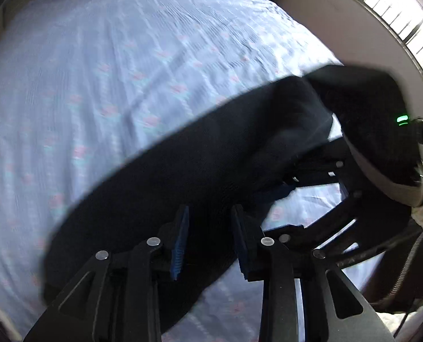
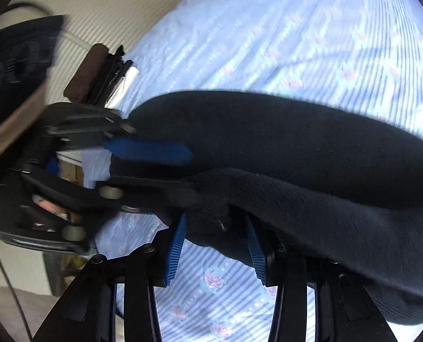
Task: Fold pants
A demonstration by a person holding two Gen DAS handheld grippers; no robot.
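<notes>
The pants (image 1: 183, 176) are lying as a long dark band across the bed (image 1: 97, 85), with one end lifted off the sheet. I am using the pants as my landmark.

My left hand-held gripper (image 1: 210, 242) is pointing down over the near part of the pants. Its blue pads (image 1: 180, 245) are standing apart with dark cloth showing between them; I cannot tell whether they are pressing on it.

My right hand-held gripper (image 2: 215, 245) is sitting at the lifted end of the pants. A fold of the fuzzy dark cloth (image 2: 211, 225) is hanging between its blue pads (image 2: 175, 250), and the pads seem to be gripping it on both sides, though the blur makes the contact hard to judge.

In the right wrist view, the left hand-held gripper (image 2: 154, 168) is reaching in from the left side of the pants, one blue pad over the cloth.

Beyond the pants, a stack of folded clothes (image 2: 103, 77) is resting at the bed's edge. A window (image 1: 405, 20) is glowing past the far end of the pants.
</notes>
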